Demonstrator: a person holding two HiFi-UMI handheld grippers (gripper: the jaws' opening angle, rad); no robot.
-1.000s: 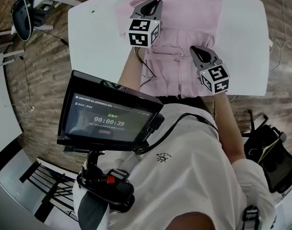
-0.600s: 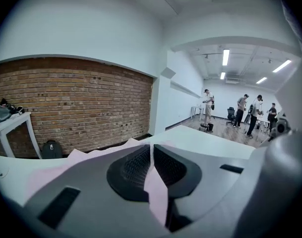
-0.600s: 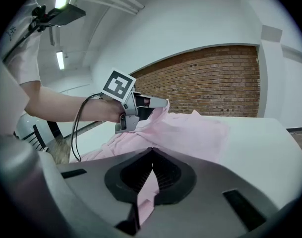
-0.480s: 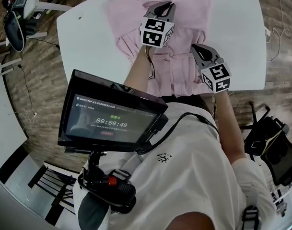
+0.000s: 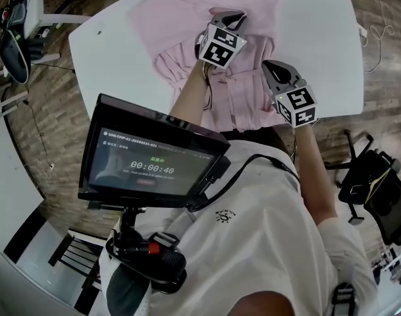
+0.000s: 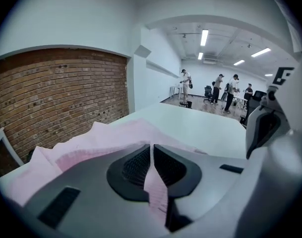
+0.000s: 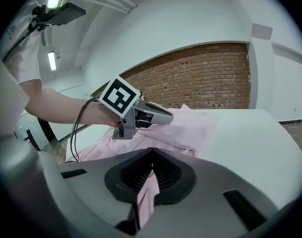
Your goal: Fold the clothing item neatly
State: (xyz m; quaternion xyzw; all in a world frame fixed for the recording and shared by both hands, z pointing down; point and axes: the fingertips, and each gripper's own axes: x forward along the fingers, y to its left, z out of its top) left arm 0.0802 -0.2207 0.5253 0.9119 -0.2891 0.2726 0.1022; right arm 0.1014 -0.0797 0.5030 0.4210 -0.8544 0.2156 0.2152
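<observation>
Head view shows the left claw (image 5: 233,17) pinching a fold of the pink shirt (image 5: 180,18), which lies under both claws on the white table (image 5: 319,38). The right claw (image 5: 271,68) (just beside the left one) is squeezed tight on the shirt too.
</observation>
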